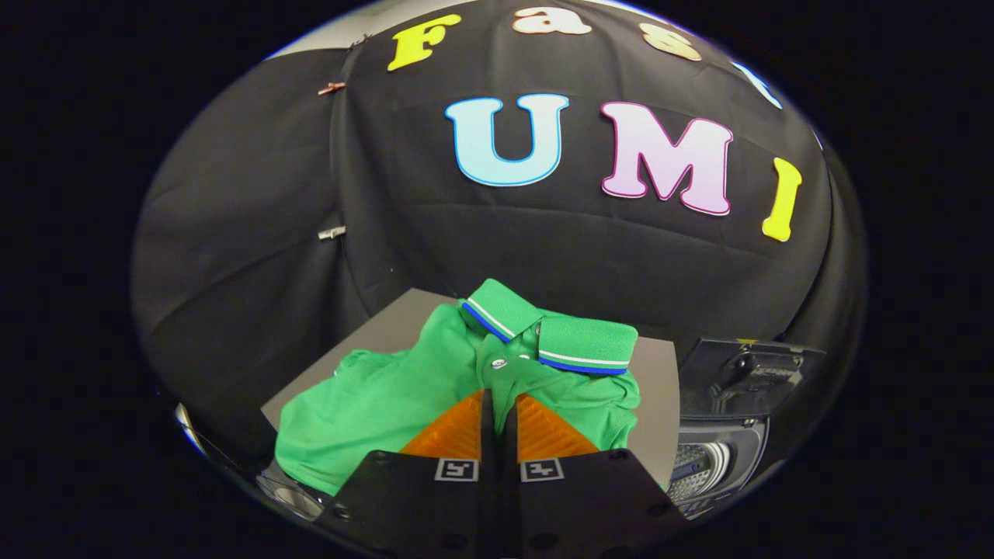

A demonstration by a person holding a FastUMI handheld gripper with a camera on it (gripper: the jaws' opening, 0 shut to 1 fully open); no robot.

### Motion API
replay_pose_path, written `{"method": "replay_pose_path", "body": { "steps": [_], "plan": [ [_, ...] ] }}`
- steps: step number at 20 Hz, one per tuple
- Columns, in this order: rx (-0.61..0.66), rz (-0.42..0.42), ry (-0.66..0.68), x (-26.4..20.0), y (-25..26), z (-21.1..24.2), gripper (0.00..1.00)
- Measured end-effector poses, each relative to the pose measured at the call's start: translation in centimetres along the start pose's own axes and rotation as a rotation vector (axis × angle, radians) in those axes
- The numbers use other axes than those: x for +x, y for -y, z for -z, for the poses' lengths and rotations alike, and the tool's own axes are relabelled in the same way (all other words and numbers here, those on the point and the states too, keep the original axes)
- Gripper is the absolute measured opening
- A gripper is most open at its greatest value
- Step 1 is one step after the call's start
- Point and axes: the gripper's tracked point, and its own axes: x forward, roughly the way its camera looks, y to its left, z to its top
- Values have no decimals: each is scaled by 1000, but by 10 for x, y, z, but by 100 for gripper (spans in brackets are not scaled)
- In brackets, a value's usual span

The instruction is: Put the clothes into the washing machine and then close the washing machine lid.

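Tongs pinching polo shirt; washer alongside

Gripper camera: a wide fisheye look forward along the fingers, slightly downward.

The camera sits just behind the gripper, whose fingers stand almost together at the bottom centre. It is close to the green shirt on the grey board in the lower middle. The washing machine is at lower right, and the booth wall takes the upper half.
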Motion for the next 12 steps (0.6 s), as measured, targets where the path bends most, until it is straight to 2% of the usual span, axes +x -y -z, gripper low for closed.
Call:
{"method": "replay_pose_path", "body": {
  "steps": [12],
  "plan": [
    [59, -73, 114, -43, 9, -48, 5]
  ]
}}
